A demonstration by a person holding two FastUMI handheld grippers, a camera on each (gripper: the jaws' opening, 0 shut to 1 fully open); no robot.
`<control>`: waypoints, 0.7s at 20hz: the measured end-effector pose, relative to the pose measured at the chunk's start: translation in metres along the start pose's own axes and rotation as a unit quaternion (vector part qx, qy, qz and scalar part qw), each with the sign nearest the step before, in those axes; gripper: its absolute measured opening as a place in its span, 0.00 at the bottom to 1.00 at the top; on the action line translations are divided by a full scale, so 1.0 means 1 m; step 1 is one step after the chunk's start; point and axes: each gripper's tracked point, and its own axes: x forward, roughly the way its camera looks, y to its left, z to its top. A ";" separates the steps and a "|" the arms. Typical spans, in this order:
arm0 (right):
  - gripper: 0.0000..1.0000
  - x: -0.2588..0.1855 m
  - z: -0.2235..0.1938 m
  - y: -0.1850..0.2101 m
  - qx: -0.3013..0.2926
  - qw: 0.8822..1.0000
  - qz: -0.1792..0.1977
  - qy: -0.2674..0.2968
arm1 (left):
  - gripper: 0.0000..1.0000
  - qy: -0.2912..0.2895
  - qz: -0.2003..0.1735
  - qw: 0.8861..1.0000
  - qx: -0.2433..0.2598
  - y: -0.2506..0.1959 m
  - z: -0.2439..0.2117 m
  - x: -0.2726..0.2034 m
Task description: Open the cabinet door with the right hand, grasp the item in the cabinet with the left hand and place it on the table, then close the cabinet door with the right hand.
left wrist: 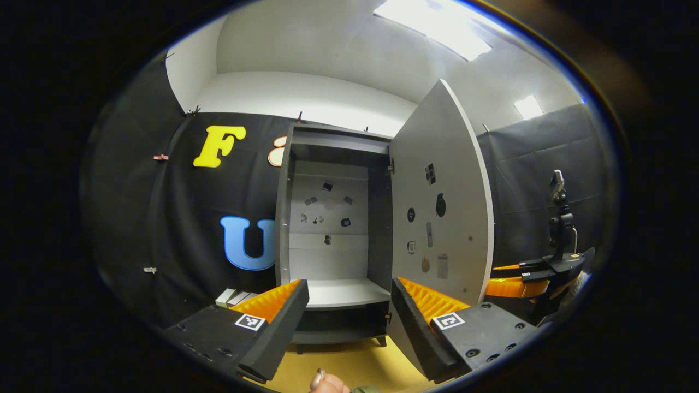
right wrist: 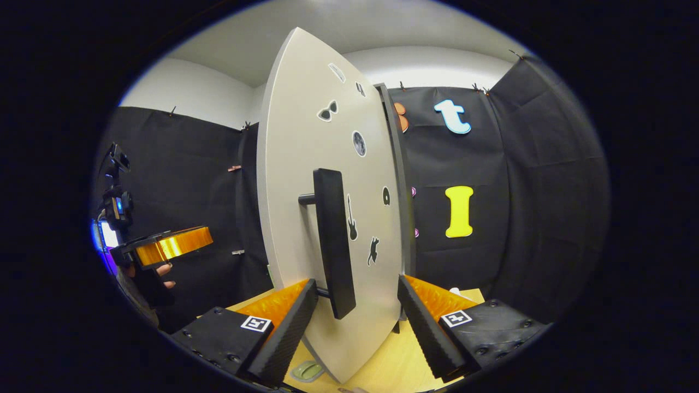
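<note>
The grey cabinet [left wrist: 284, 218] stands with its door [left wrist: 442, 207] swung wide to the right. I see no item on its white shelf [left wrist: 341, 292]. My left gripper [left wrist: 349, 289] is open in front of the shelf, holding nothing. In the right gripper view the door [right wrist: 306, 180] is seen from outside, with its black bar handle [right wrist: 333, 240]. My right gripper [right wrist: 356, 295] is open, and the handle's lower end lies between its fingers without touching either. A pale green object [right wrist: 307, 371] lies on the table under the door's edge.
The cabinet rests on a yellow wooden table [left wrist: 349, 365]. Small pale boxes [left wrist: 235, 297] sit left of the cabinet. A fingertip [left wrist: 319, 379] shows at the bottom edge. The right gripper [left wrist: 494, 278] reaches in from behind the door's edge. Black cloth walls surround the booth.
</note>
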 end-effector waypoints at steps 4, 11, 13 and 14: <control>0.97 0.036 -0.012 0.051 0.000 1.000 -0.009 -0.019 | 0.96 0.012 -0.009 1.000 -0.016 0.047 -0.004 -0.004; 0.98 0.086 -0.027 0.136 -0.006 0.999 0.045 -0.006 | 0.93 0.024 0.024 0.999 -0.037 0.115 -0.005 -0.017; 0.97 0.079 -0.030 0.134 -0.018 0.999 0.034 -0.003 | 0.95 0.026 0.026 0.999 -0.030 0.123 -0.005 -0.016; 0.97 0.076 -0.030 0.127 -0.025 0.999 0.022 -0.002 | 0.95 0.028 0.025 0.999 -0.027 0.122 -0.006 -0.014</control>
